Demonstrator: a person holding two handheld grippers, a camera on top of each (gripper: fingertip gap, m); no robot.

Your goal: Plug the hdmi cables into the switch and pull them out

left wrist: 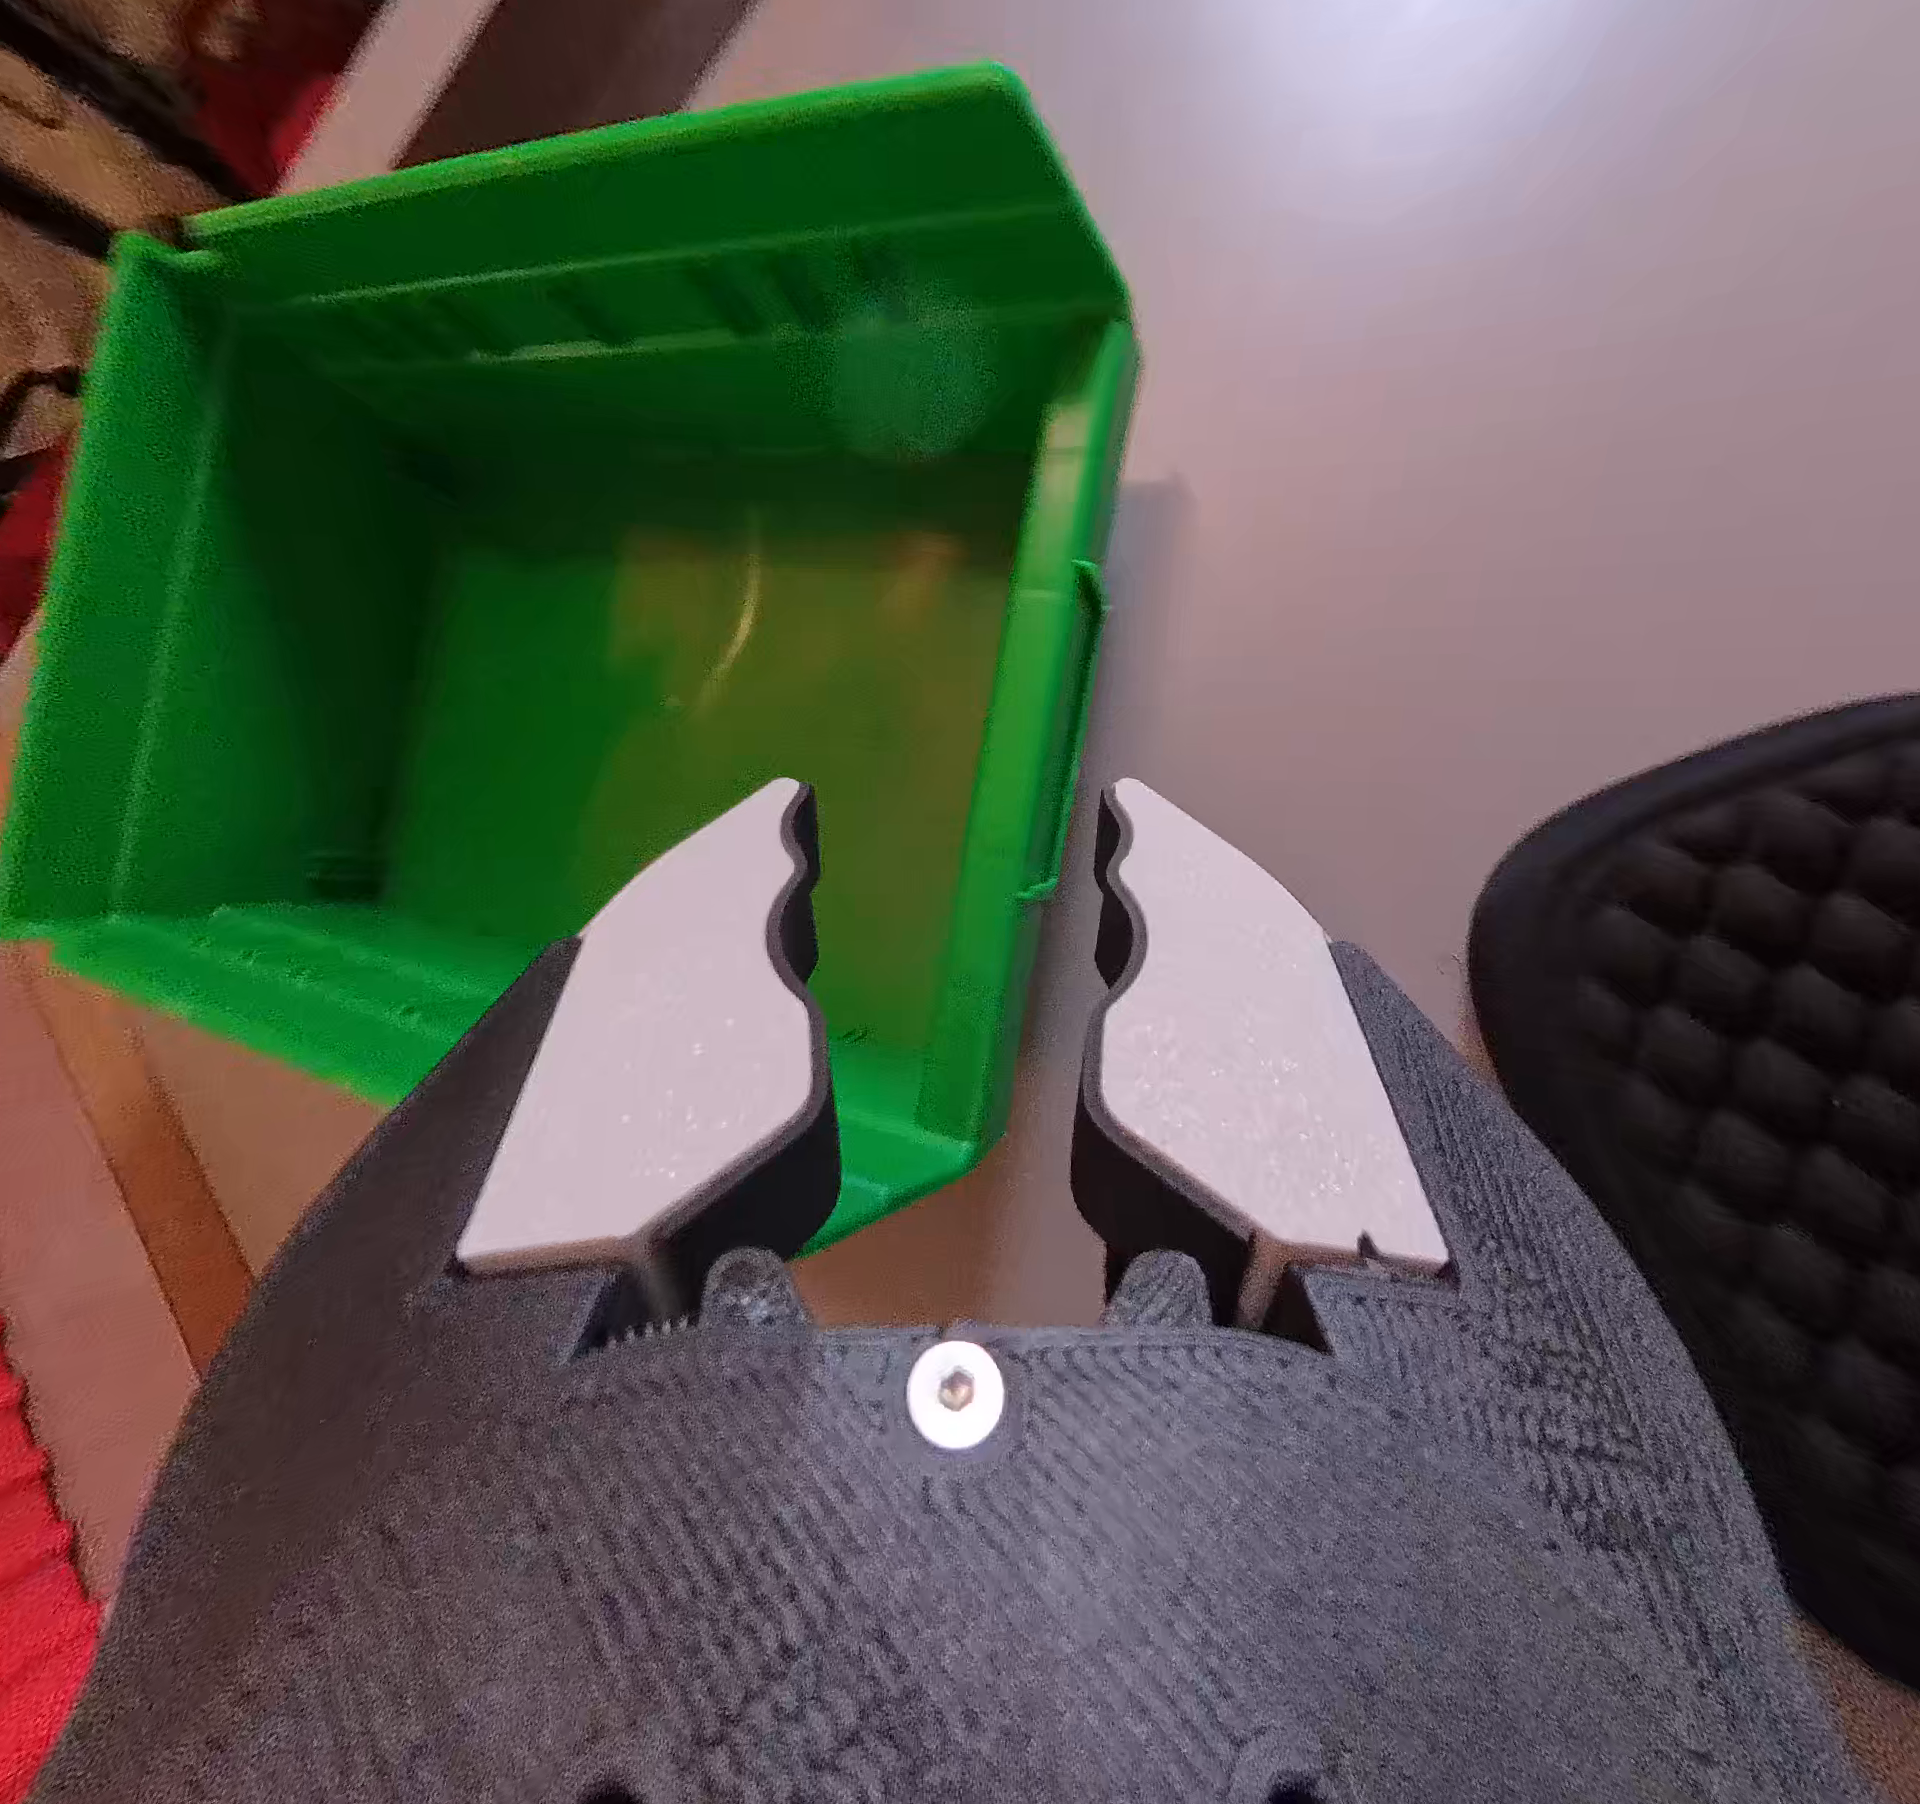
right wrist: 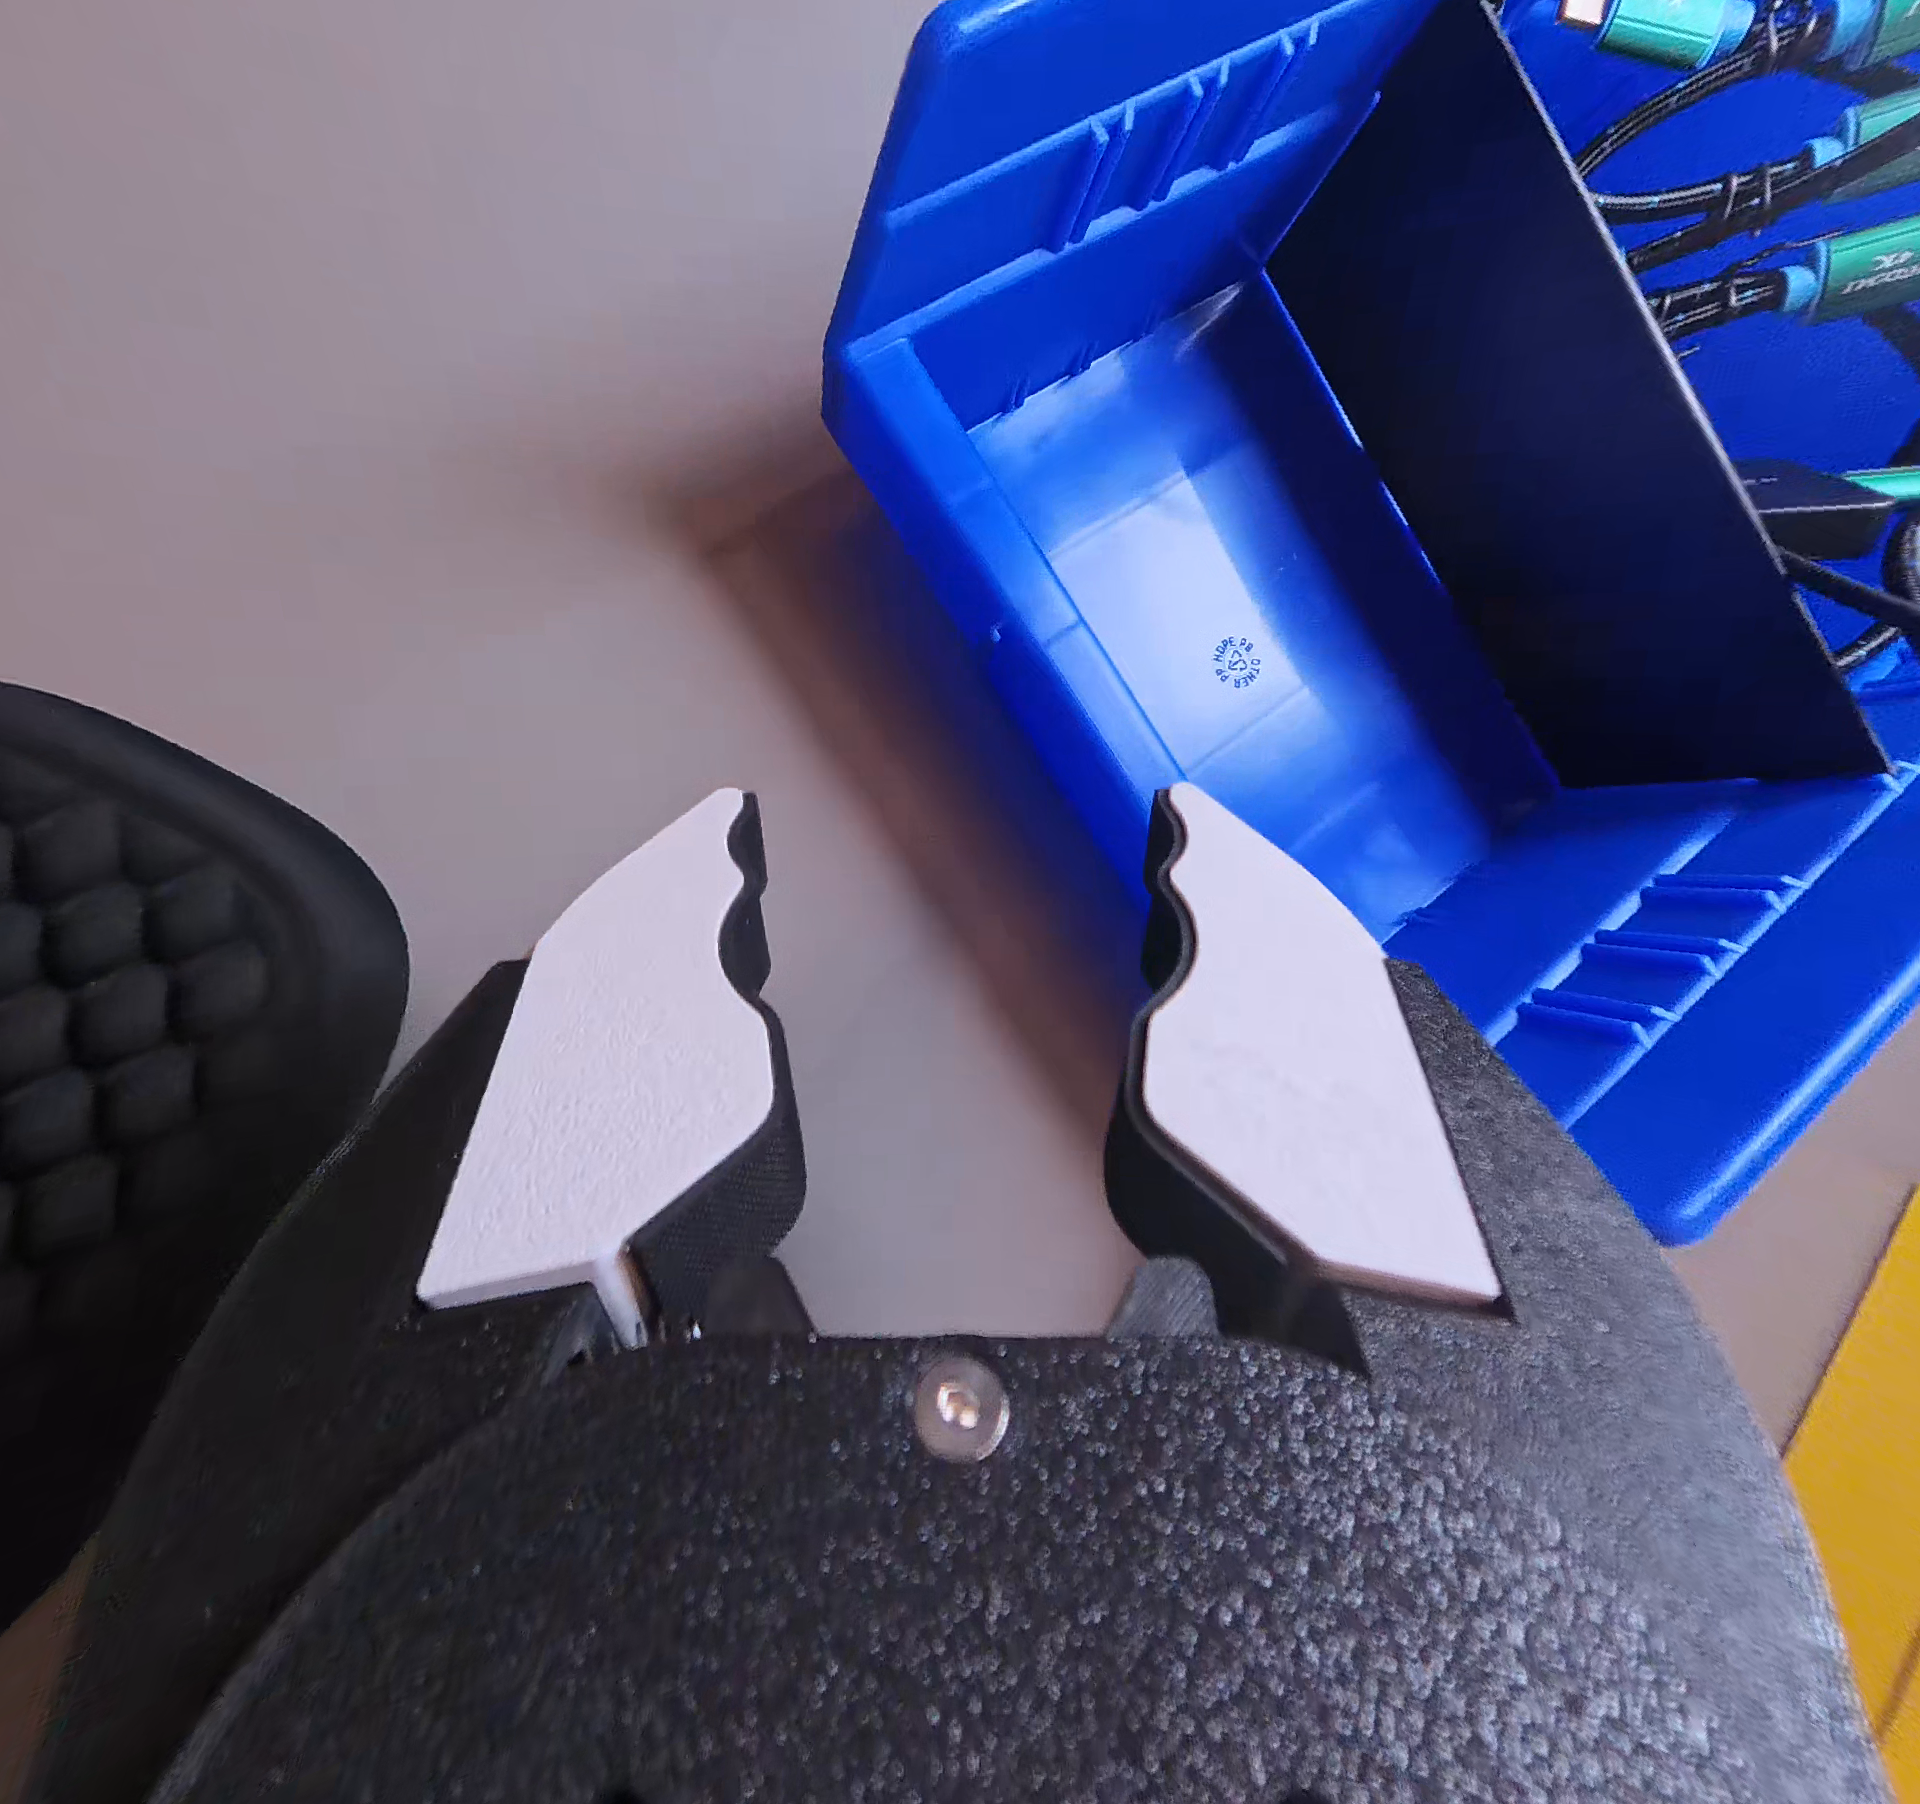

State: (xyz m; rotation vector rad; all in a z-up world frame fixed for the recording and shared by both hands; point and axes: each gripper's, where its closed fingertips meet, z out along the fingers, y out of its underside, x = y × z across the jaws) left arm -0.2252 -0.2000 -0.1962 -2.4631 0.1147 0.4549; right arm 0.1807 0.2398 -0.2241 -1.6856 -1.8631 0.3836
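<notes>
In the left wrist view, my left gripper (left wrist: 956,798) is open with nothing between its fingers and hovers above the right wall of a green plastic bin (left wrist: 156,559). The bin's floor looks bare, though the picture is blurred. In the right wrist view, my right gripper (right wrist: 956,804) is open with nothing between its fingers and hovers over the table, just left of a blue plastic bin (right wrist: 1039,71). A dark divider (right wrist: 1579,466) splits the blue bin. Its near compartment is bare. The far compartment holds several cables with green connectors (right wrist: 1662,9).
A black cushioned pad with a honeycomb surface lies between the two bins (left wrist: 1745,1079), and also shows in the right wrist view (right wrist: 135,1006). The table top (right wrist: 364,300) is pale grey. A yellow surface (right wrist: 1860,1442) sits at lower right. Red cloth (left wrist: 31,1598) lies at far left. The left gripper's tips are roughly 60 centimeters from the right gripper's.
</notes>
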